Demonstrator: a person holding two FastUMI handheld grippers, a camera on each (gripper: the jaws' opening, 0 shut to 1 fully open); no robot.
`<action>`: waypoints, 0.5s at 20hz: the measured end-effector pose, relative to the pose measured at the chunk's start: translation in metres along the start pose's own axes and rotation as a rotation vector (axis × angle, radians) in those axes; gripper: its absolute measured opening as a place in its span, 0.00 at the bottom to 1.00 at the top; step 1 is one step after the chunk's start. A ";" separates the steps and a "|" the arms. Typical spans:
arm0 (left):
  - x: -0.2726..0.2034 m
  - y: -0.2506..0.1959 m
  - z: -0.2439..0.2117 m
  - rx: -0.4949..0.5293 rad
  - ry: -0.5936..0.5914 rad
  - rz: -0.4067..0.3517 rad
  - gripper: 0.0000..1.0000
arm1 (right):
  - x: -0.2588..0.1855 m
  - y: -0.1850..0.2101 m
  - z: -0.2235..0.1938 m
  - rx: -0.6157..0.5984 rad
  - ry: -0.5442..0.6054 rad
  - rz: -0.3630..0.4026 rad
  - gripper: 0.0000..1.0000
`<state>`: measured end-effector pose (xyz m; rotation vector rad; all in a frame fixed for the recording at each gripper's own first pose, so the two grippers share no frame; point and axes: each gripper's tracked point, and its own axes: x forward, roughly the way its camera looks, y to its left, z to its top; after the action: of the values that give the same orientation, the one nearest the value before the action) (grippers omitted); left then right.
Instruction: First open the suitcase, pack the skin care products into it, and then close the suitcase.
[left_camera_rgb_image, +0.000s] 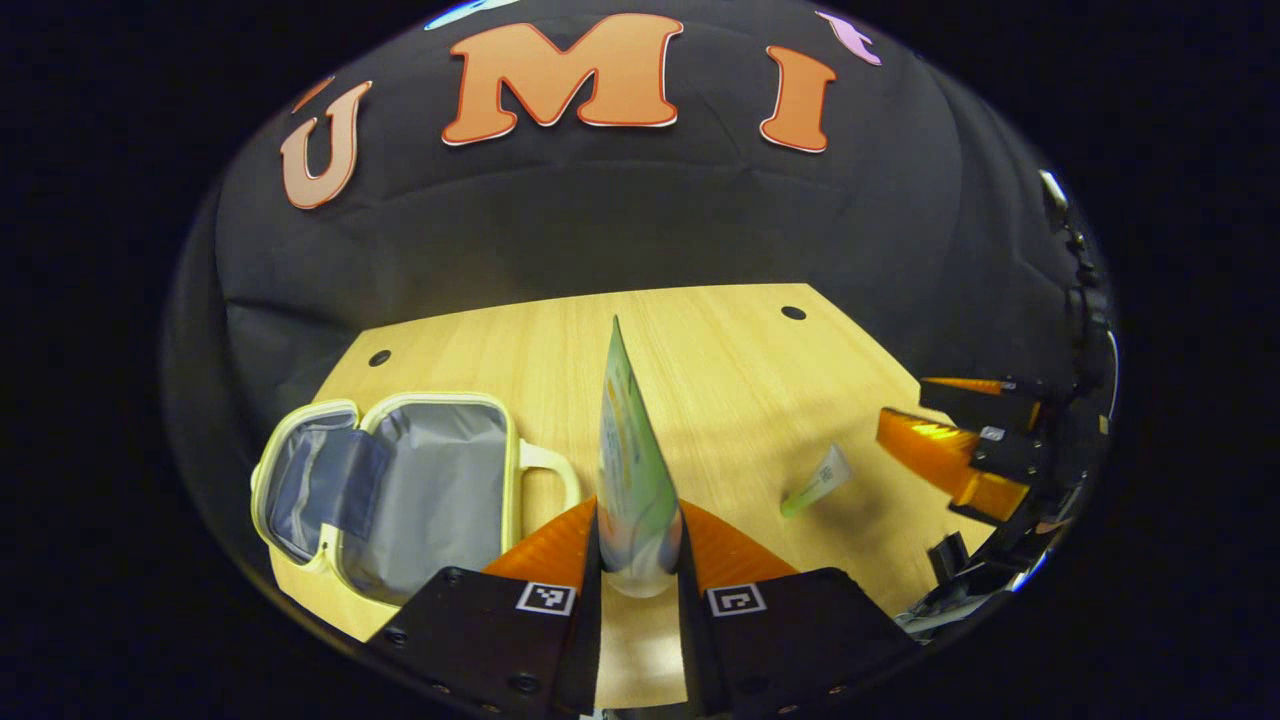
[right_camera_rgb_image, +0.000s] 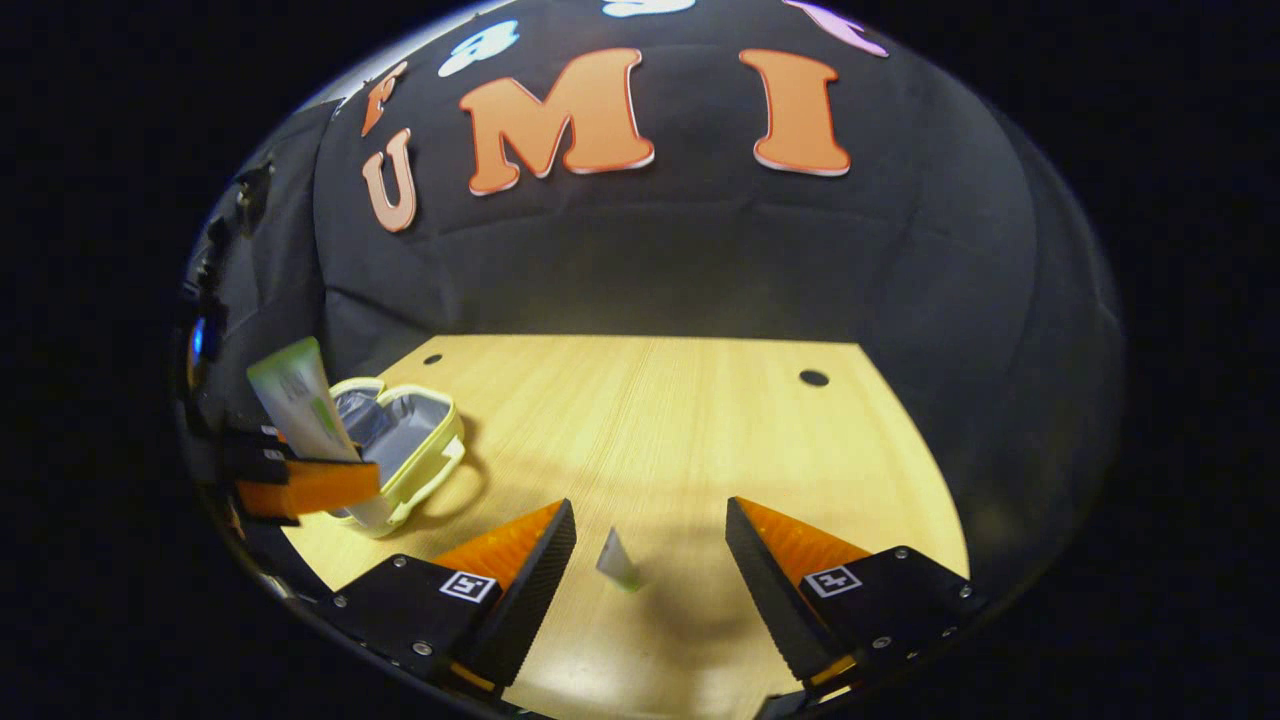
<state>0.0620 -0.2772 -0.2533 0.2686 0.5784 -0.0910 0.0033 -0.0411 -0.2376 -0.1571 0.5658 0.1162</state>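
My left gripper is shut on a large green and white tube, held upright above the wooden table. The small pale-yellow suitcase lies open at the left, its grey lining showing. A small green tube lies on the table at the right. In the right gripper view, my right gripper stands open just above and around that small tube. The left gripper with the large tube shows at the far left there, in front of the open suitcase.
The table has small round holes near its far corners. Black cloth wall stands behind the table. The right gripper shows at the right edge of the left gripper view. Bare tabletop lies between the suitcase and the small tube.
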 end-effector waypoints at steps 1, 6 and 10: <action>-0.004 0.007 -0.001 0.001 0.005 0.015 0.33 | 0.006 0.001 -0.013 0.012 0.030 0.001 0.96; -0.008 0.027 -0.020 -0.029 0.032 0.040 0.34 | 0.043 0.012 -0.071 0.026 0.171 0.015 0.87; -0.001 0.034 -0.028 -0.056 0.043 0.035 0.33 | 0.057 0.011 -0.092 0.011 0.230 0.004 0.69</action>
<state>0.0517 -0.2370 -0.2680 0.2264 0.6173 -0.0347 0.0015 -0.0431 -0.3465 -0.1597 0.7955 0.0991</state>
